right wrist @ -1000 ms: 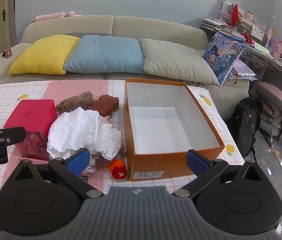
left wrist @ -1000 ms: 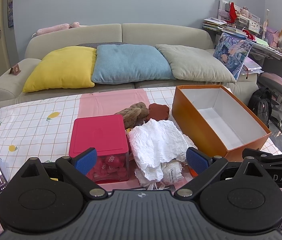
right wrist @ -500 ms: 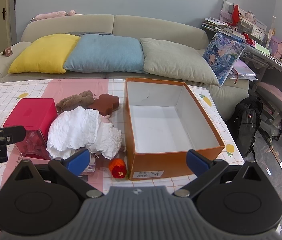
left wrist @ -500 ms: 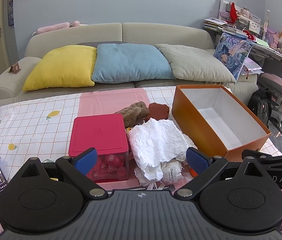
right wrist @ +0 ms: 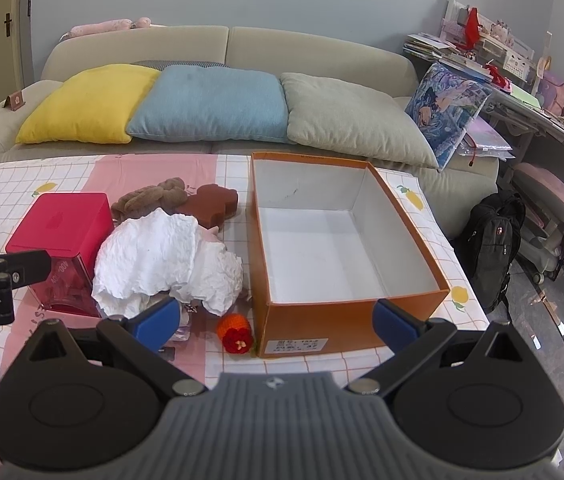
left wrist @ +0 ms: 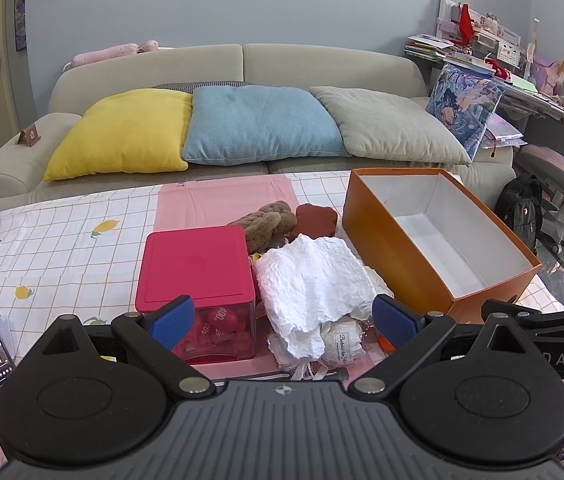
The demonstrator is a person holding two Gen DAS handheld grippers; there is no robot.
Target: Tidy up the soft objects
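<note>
White bundle dead ahead of my left gripper (left wrist: 282, 318)

The crumpled white cloth (left wrist: 313, 276) lay between its spread, empty fingers (right gripper (right wrist: 276, 322) likewise agape), orange box (right wrist: 345, 308) rightward.

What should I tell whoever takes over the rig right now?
Left gripper and right gripper: both open, holding nothing, short of the pile.
Orange box: open, nothing inside.
Left of it on the table: white crumpled cloth, brown braided plush, dark red sponge piece, small orange knitted ball, red-lidded container.
Done: nothing boxed. Left: all soft items.
</note>
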